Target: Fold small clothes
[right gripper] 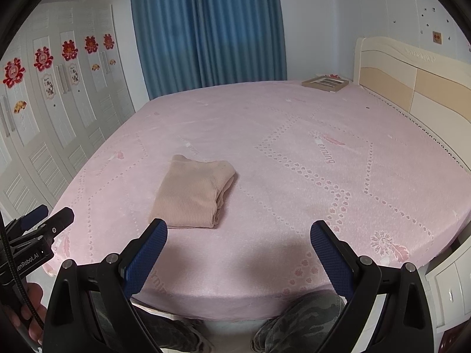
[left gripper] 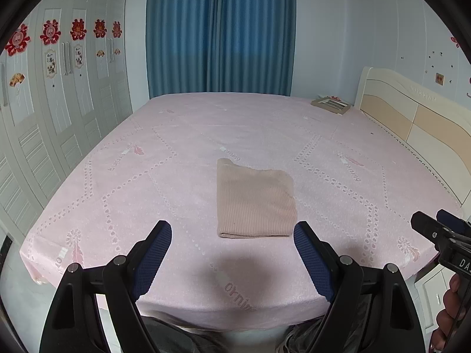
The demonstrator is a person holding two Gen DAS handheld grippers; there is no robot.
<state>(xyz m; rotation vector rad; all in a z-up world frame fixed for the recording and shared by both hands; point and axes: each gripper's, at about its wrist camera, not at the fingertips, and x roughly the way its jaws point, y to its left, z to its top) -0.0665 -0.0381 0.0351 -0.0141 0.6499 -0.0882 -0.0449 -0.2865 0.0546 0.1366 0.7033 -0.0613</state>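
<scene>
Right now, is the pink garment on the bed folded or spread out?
Folded. The pink garment is a compact rectangle with stacked layers showing along its right edge.

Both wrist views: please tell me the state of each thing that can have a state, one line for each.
Beige garment: folded into a flat rectangle, lying on the bed, not held.
Left hand-held gripper: open, empty, short of the garment.
Right hand-held gripper: open, empty, short of the garment.
Blue curtains: drawn shut.
Wardrobe doors: closed.
</scene>
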